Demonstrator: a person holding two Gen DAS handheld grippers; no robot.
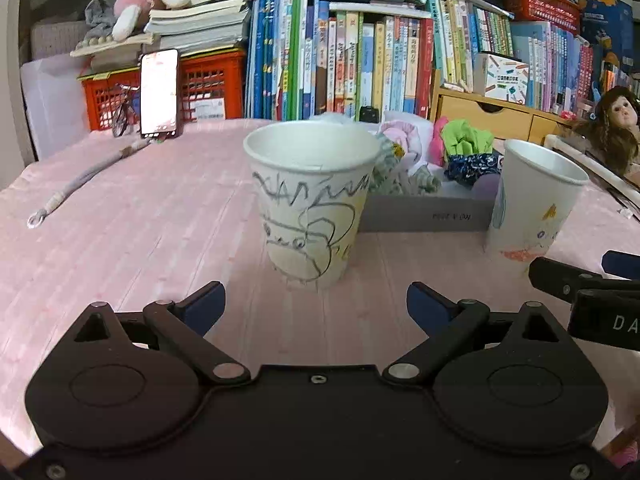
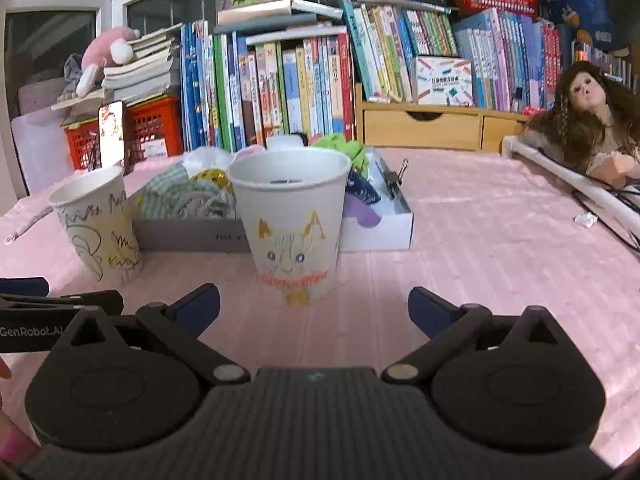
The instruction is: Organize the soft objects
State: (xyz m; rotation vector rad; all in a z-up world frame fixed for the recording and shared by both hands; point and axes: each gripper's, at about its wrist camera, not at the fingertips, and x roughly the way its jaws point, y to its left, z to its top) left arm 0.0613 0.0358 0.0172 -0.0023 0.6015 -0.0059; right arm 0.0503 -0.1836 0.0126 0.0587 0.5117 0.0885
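Two white paper cups stand on the pink tablecloth. The cup with grey scribbles is right ahead of my left gripper, which is open and empty. The cup with a drawn cat face stands in front of my right gripper, also open and empty. Behind both cups lies a shallow grey-white box filled with soft scrunchies in green, pink, dark blue and checked cloth. Part of the right gripper shows at the left wrist view's edge.
A row of books and red crates back the table. A lit phone stands upright at far left, with a grey strap lying near it. A doll leans at the right, by a wooden drawer unit.
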